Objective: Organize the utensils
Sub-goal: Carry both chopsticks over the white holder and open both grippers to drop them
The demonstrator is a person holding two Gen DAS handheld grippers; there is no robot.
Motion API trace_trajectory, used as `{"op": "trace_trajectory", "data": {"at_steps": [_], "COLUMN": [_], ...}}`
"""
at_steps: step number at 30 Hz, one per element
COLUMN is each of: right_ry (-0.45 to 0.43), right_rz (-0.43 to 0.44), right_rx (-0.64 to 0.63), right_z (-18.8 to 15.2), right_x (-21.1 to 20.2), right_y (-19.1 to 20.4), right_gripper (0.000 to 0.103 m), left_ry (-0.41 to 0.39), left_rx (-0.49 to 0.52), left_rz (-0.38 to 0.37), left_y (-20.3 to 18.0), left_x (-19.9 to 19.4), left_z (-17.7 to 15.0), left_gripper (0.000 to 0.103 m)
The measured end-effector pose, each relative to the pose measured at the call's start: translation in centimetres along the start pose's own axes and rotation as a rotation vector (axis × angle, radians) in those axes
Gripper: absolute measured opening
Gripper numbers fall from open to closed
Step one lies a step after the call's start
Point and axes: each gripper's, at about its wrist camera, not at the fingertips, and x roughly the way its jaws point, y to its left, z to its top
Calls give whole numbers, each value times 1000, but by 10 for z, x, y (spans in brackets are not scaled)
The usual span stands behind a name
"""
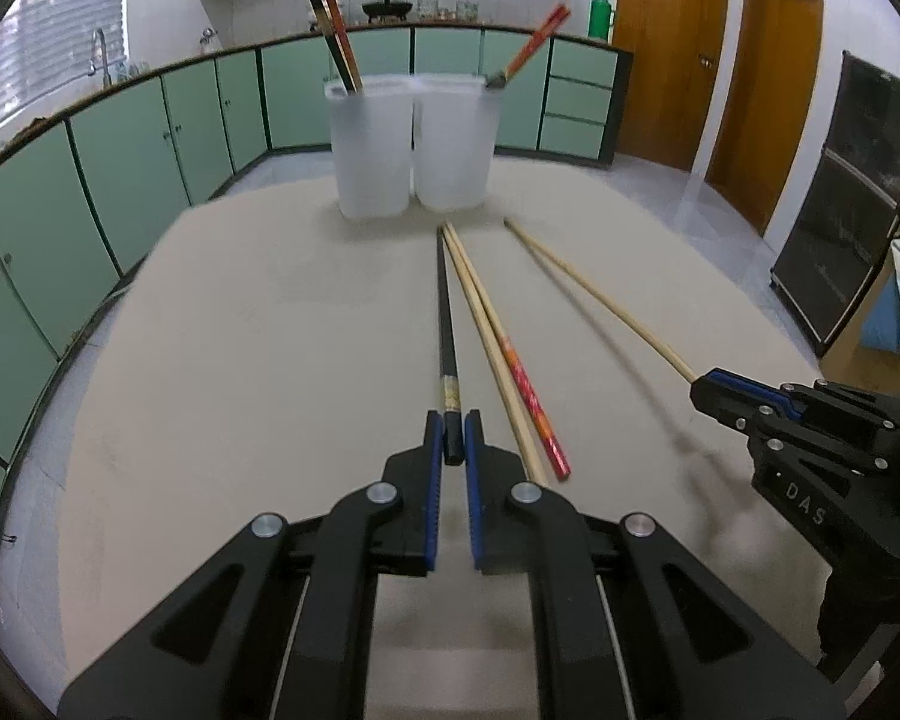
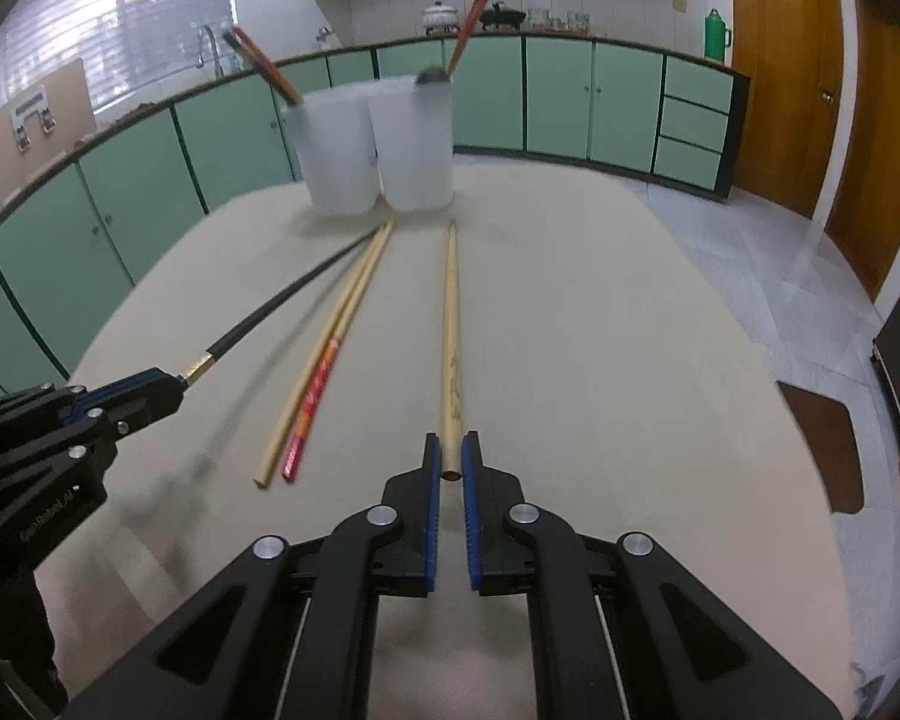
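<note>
My left gripper (image 1: pixel 452 429) is shut on the thick end of a black chopstick (image 1: pixel 445 324), whose tip points toward two translucent white cups (image 1: pixel 411 144). My right gripper (image 2: pixel 452 450) is shut on the end of a plain wooden chopstick (image 2: pixel 450 324), also seen at the right of the left wrist view as the wooden chopstick (image 1: pixel 600 300). Between them a wooden chopstick (image 1: pixel 492 354) and a red-handled chopstick (image 1: pixel 528 396) lie on the beige table (image 1: pixel 240 360). The left cup holds two dark chopsticks (image 1: pixel 333 36); the right cup holds a red chopstick (image 1: pixel 534 45).
Green cabinets (image 1: pixel 150 138) curve behind the table, with wooden doors (image 1: pixel 672 48) at the right. A black appliance (image 1: pixel 852 198) stands on the tiled floor to the right. A dark brown chair seat (image 2: pixel 822 450) sits by the table's right edge.
</note>
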Motion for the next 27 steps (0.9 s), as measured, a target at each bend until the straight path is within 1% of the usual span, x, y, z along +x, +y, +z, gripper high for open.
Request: {"op": "trace_trajectory", "data": {"at_steps": [5, 10, 16, 19, 23, 27], "right_ry": [-55, -107, -165, -195, -214, -212], "right_rz": [4, 7, 21, 39, 70, 103], "right_rx": [1, -11, -35, -47, -53, -69], "right_z": [20, 42, 73, 94, 117, 141], "right_x": [-17, -35, -55, -65, -74, -79], "right_y": [-2, -2, -3, -2, -2, -1], "right_gripper": [7, 7, 7, 7, 7, 7], "left_ry": [-57, -124, -190, -216, -247, -267], "left_rx": [-11, -8, -5, -7, -12, -7], "left_rz": [-2, -7, -16, -24, -36, -55], "left_y": [4, 5, 8, 10, 12, 15], "left_x": [-19, -37, -51, -57, -64, -71], "left_z": [17, 41, 72, 86, 106, 125], "left_gripper": [6, 6, 6, 6, 6, 6]}}
